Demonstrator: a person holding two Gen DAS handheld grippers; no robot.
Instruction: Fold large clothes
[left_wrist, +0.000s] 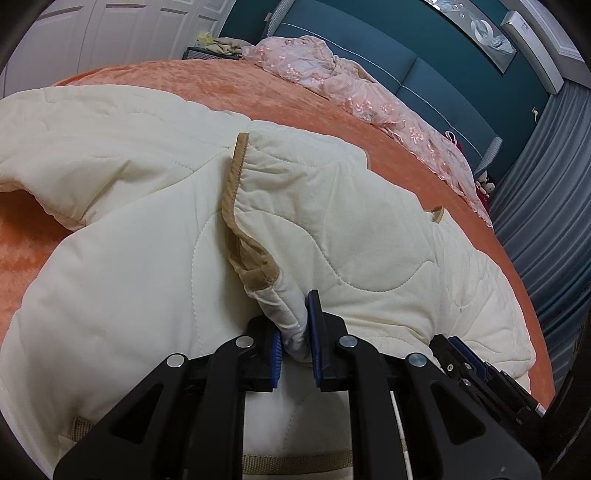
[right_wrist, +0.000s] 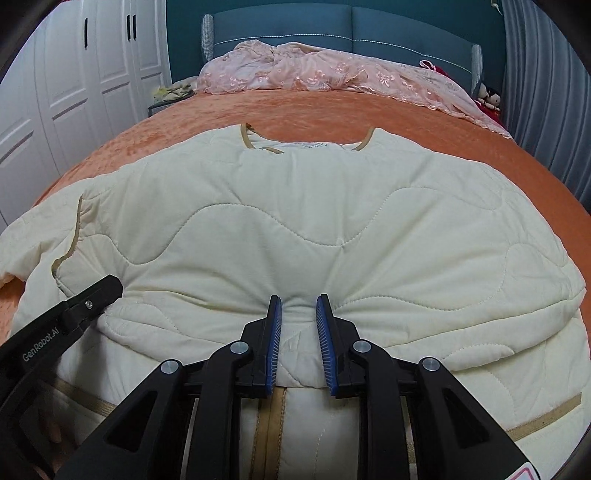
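The orange bedspread (right_wrist: 332, 110) fills your view; its near edge is hidden under the cream quilted jacket (right_wrist: 332, 229), which lies spread across it, the collar at 12 o'clock. Pink lace bedding (right_wrist: 314, 70) sits at the headboard. Your left gripper (left_wrist: 295, 332) is clamped on a jacket corner. Your right gripper (right_wrist: 298, 328) stands with jaws slightly apart; jacket fabric bunches between them, but the contact is hard to make out.
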